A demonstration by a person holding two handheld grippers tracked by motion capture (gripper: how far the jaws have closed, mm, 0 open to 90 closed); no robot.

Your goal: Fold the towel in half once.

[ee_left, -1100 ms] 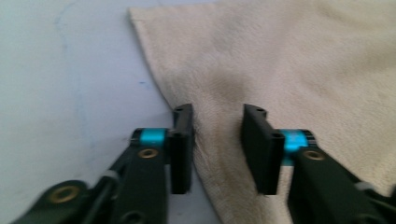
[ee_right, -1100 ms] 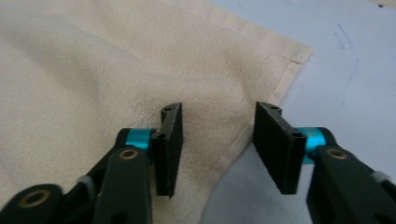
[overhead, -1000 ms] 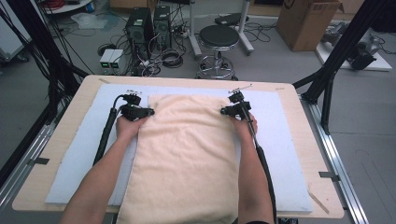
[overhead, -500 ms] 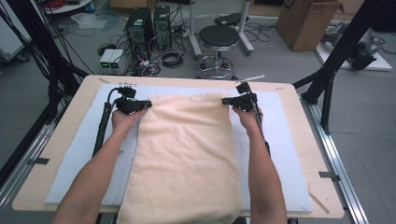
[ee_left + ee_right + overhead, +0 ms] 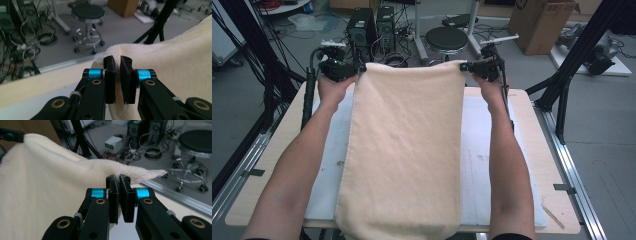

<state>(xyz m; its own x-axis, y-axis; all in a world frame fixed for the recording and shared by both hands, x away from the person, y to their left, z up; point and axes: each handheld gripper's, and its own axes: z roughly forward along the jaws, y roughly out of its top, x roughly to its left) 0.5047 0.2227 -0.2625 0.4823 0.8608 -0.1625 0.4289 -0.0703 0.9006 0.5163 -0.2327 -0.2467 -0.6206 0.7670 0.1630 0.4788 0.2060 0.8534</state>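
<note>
We've got the towel raised at the top of the frame, its lower end draped on the surface. Left gripper fingers clamped on one corner, right gripper fingers clamped on the other.

Near end of the towel cut off below

the long cream terry towel covers the middle of the white-padded wooden table from far edge to near edge; bare strips along its left and right edges give passage.
</note>
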